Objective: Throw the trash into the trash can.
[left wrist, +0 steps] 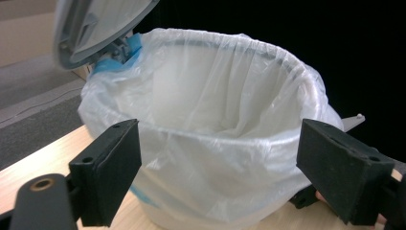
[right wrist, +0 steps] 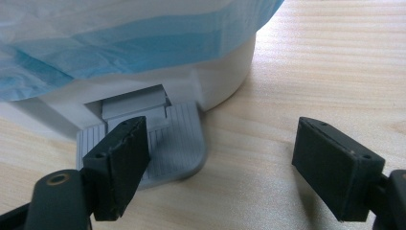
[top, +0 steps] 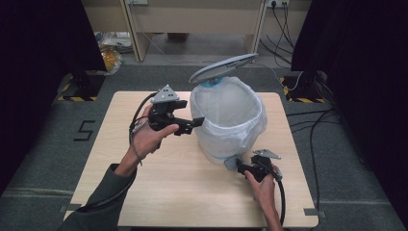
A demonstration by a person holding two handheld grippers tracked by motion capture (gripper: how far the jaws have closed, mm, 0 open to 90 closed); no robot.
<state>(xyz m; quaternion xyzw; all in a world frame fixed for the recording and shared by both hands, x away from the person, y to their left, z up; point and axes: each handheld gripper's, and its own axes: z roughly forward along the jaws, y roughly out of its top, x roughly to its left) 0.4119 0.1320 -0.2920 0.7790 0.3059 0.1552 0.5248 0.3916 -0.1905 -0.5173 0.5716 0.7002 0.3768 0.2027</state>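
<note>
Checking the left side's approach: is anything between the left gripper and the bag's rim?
Nothing visible. The left gripper, jaws open, faces the bag rim directly, with clear air between. The raised lid sits at the far side, out of the way.

Light wood desk (top: 159, 192) under me, grain running across, sitting on grey carpeted floor (top: 43, 187). A black "5" mark (top: 84, 130) on the floor off the desk's left edge. Black-and-yellow striped tape (top: 77, 98) at the foot of a dark stand on the left, the same near the right one. Black curtains (top: 43, 43) hang on both sides. Beyond: a pale wooden bench frame (top: 192, 21), yellowish bagged clutter (top: 110, 55) beside it, black cables (top: 308, 125) trailing over the floor at right.
</note>
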